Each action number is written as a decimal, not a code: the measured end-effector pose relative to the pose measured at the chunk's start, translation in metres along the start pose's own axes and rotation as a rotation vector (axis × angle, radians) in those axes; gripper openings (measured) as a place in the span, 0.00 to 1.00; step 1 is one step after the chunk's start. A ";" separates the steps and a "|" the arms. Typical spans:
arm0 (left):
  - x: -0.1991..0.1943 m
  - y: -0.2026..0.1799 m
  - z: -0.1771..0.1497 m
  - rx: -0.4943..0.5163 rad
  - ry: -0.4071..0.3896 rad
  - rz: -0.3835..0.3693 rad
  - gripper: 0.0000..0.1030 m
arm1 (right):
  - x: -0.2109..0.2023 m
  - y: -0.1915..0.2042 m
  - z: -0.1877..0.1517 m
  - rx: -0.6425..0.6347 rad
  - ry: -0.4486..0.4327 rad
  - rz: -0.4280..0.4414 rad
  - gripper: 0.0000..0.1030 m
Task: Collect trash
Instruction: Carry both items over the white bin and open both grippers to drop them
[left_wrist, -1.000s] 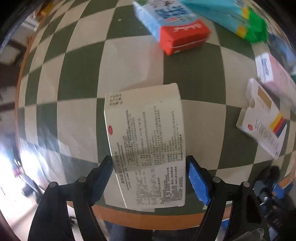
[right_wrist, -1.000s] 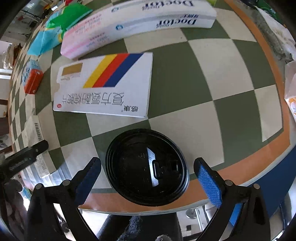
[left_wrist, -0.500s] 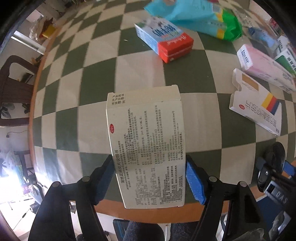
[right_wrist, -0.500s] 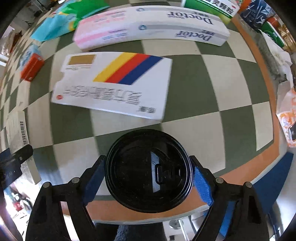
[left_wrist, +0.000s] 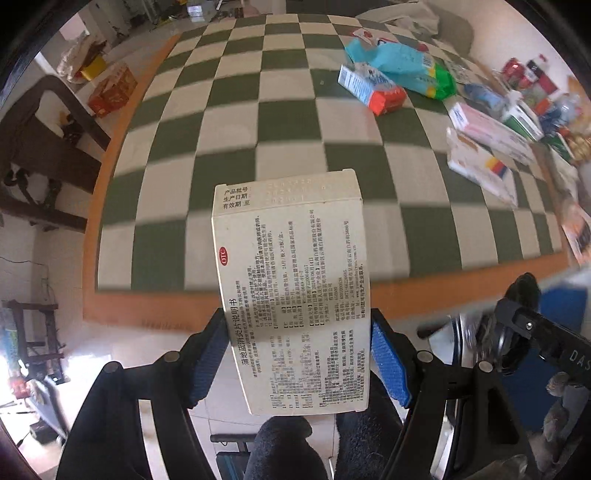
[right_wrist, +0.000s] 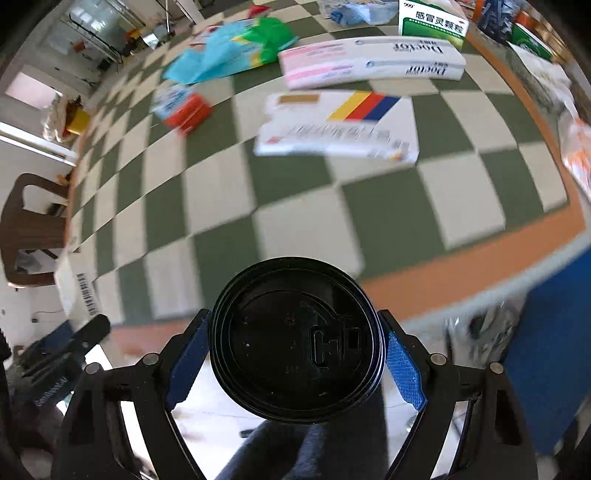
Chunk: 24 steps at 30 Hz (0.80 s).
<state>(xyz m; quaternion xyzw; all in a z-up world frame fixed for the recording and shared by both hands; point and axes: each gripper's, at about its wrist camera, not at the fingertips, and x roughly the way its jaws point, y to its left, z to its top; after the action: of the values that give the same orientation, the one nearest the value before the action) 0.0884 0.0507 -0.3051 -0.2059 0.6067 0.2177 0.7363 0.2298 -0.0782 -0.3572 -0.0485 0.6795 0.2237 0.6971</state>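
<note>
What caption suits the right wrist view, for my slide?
Right gripper clamps a black cup lid above the checkered table.

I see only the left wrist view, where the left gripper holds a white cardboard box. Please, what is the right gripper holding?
Observer: The right gripper is shut on a round black plastic lid; its jaws have just been closing on it.
Operator: Does my box show in the right wrist view?
Observer: Yes, the white cardboard box appears at the left edge, and this side of it carries a barcode.
</note>
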 end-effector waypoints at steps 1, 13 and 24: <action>0.000 0.010 -0.018 0.008 0.009 -0.024 0.69 | -0.002 0.005 -0.019 0.020 0.002 0.012 0.85; 0.204 0.088 -0.123 -0.048 0.305 -0.155 0.69 | 0.145 -0.029 -0.175 0.266 0.191 0.080 0.85; 0.416 0.104 -0.155 -0.139 0.408 -0.203 0.95 | 0.406 -0.066 -0.199 0.290 0.311 0.164 0.88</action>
<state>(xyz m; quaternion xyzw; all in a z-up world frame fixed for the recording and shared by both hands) -0.0255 0.0778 -0.7460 -0.3559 0.7028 0.1375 0.6005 0.0607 -0.1114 -0.7804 0.0738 0.8056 0.1693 0.5630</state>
